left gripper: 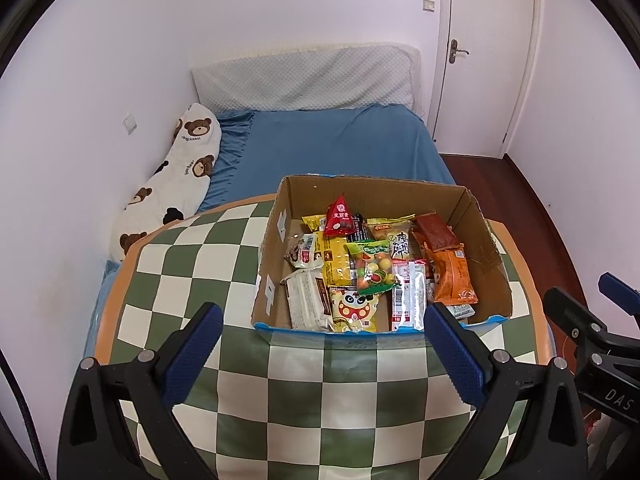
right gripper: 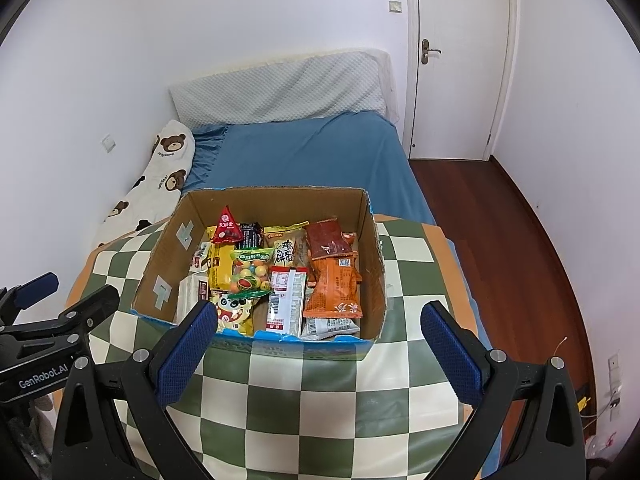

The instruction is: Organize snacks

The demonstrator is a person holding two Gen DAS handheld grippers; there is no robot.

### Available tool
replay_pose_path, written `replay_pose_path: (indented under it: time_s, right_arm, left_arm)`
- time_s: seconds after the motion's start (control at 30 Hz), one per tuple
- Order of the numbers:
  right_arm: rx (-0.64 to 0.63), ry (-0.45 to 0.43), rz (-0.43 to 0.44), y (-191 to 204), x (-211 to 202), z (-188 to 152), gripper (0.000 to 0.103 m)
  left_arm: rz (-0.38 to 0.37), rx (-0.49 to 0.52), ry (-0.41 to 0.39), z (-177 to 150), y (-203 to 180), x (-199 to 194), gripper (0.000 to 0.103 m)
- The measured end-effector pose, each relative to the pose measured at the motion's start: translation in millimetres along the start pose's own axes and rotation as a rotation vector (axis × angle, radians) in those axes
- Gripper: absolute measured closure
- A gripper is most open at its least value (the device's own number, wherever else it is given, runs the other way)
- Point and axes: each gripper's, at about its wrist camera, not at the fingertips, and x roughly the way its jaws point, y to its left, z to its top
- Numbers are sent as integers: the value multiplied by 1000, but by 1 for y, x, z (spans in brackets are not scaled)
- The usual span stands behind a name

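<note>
A cardboard box (left gripper: pixel 276 256) stands on the green-and-cream checked table (left gripper: pixel 300 392), full of snack packets: a red triangular one (left gripper: pixel 338 222), a bag of coloured balls (left gripper: pixel 372 268), an orange packet (left gripper: pixel 454 276) and several more. The box also shows in the right wrist view (right gripper: pixel 160 276). My left gripper (left gripper: pixel 324 344) is open and empty, just in front of the box. My right gripper (right gripper: pixel 320 340) is open and empty at the box's near edge. Each gripper shows at the edge of the other's view, the right (left gripper: pixel 592 320) and the left (right gripper: pixel 60 304).
A bed with a blue sheet (left gripper: pixel 340 144), a grey-white pillow (left gripper: pixel 304 76) and a bear-print bolster (left gripper: pixel 176 184) lies behind the table. A white door (left gripper: pixel 488 52) and dark wooden floor (right gripper: pixel 512 264) are to the right.
</note>
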Motion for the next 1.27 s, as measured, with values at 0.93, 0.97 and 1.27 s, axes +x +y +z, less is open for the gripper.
replay_pose_path:
  time_s: [0.93,0.97,1.27]
  right_arm:
    - [-14,-19,6,0,-12,2,0]
    - [-14,-20,7,0,-12,2,0]
    - [-15,-23,7,0,-15,1,0]
  left_arm:
    - [-9,9,-19,0,-4,-14,0]
    - [-10,10,-18,0,-4,-14,0]
    - [-9,10,-19,-1,-4,-14,0]
